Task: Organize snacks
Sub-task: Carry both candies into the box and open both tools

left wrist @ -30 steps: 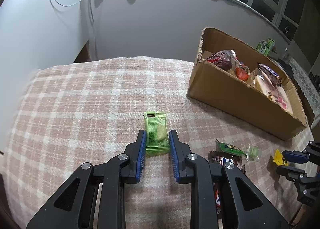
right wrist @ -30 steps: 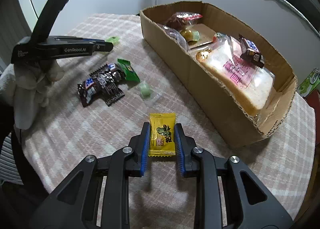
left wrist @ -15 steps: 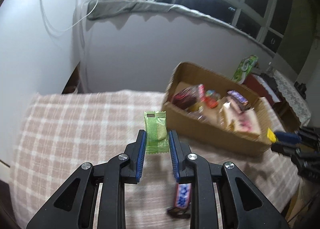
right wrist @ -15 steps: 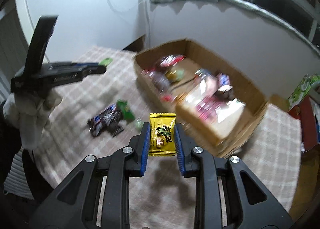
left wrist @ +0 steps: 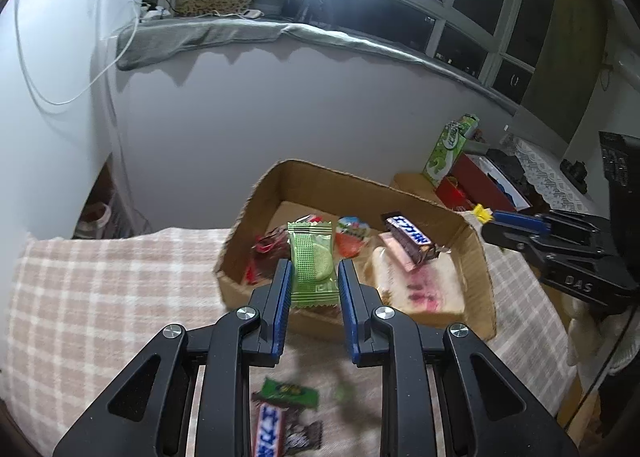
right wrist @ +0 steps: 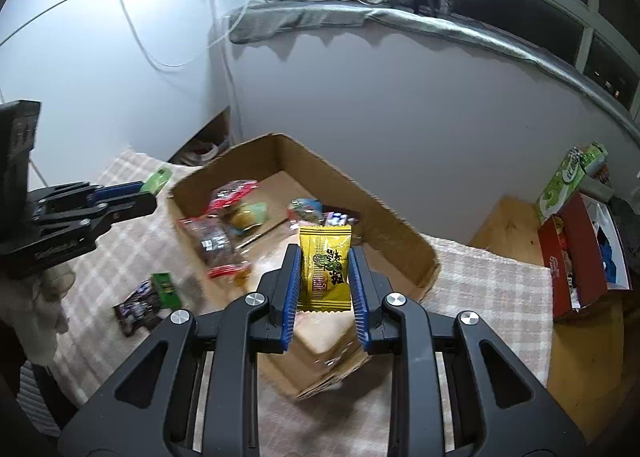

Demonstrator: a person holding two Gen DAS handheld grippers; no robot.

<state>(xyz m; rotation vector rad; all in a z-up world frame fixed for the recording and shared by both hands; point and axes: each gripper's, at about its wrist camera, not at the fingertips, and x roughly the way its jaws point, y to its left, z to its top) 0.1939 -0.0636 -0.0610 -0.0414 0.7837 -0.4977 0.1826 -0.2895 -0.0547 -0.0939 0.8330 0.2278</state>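
My left gripper point(left wrist: 314, 271) is shut on a green wrapped snack point(left wrist: 312, 263) and holds it in the air over the near side of the open cardboard box point(left wrist: 360, 187). My right gripper point(right wrist: 325, 261) is shut on a yellow wrapped candy point(right wrist: 325, 267) and holds it above the near end of the same box point(right wrist: 400, 241). The box holds several snacks, among them a bread pack point(left wrist: 420, 285) and a chocolate bar point(left wrist: 408, 239). Each gripper shows in the other's view, the right one point(left wrist: 486, 215) with the yellow candy and the left one point(right wrist: 150, 189) with the green snack.
The box stands on a plaid-covered table point(left wrist: 100, 297). Loose snacks lie on the cloth: a chocolate bar point(left wrist: 270, 429) and a green packet point(left wrist: 288, 391), also in the right wrist view point(right wrist: 138, 307). A green carton point(right wrist: 568, 181) and a red box point(right wrist: 576, 257) stand to the right.
Both grippers have risen off the table with their snacks and moved toward the box, now holding them above it.
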